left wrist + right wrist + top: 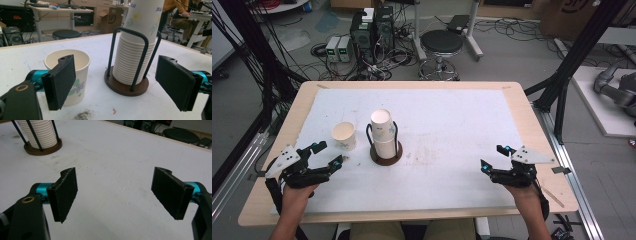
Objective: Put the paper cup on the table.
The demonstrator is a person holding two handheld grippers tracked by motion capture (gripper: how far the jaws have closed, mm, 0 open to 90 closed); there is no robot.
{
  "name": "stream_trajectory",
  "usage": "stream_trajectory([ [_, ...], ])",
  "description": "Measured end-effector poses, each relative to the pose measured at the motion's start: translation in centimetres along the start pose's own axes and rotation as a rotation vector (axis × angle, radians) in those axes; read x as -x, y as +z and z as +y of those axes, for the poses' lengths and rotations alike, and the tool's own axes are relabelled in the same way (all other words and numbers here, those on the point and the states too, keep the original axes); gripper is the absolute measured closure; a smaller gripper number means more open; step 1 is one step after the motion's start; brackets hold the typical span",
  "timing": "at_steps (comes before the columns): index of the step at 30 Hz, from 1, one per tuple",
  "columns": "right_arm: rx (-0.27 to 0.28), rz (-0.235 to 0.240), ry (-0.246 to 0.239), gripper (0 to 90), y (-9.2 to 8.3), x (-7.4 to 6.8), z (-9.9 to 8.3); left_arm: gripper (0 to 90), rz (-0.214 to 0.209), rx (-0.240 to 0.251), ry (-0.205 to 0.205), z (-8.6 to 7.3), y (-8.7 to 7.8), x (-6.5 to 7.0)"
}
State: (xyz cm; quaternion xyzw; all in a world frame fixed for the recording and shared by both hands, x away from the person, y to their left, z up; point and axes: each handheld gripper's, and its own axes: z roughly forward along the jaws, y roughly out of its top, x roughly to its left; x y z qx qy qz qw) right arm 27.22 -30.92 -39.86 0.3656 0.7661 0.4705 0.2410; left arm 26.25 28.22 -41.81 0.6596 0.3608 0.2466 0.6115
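High view, left gripper [327, 154] with jaws apart just short of the single paper cup [344, 135] on the desk [452, 125], cup stack [382, 132] in its holder beside, right gripper [493, 157] jaws apart, well away, left gripper view, paper cup [77, 75] behind the left jaw, untouched, stack [135, 50] between the jaws farther off, right gripper view, jaws apart over bare desk [112, 170].

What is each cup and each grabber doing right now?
single paper cup: upright, mouth up, looks empty, standing alone on the table.
cup stack: upside down, nested, standing inside the holder.
holder: upright, loaded with cups.
left gripper: open, holding nothing.
right gripper: open, holding nothing.
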Motion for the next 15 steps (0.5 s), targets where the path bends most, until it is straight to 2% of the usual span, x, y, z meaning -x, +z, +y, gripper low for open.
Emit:
stream_trajectory([
  [15, 0.025, 0.003, 0.0, 21.6, -0.11, 0.2, 0.03, 16.7, 0.017, -0.001, -0.01, -0.12, 0.14, -0.25],
])
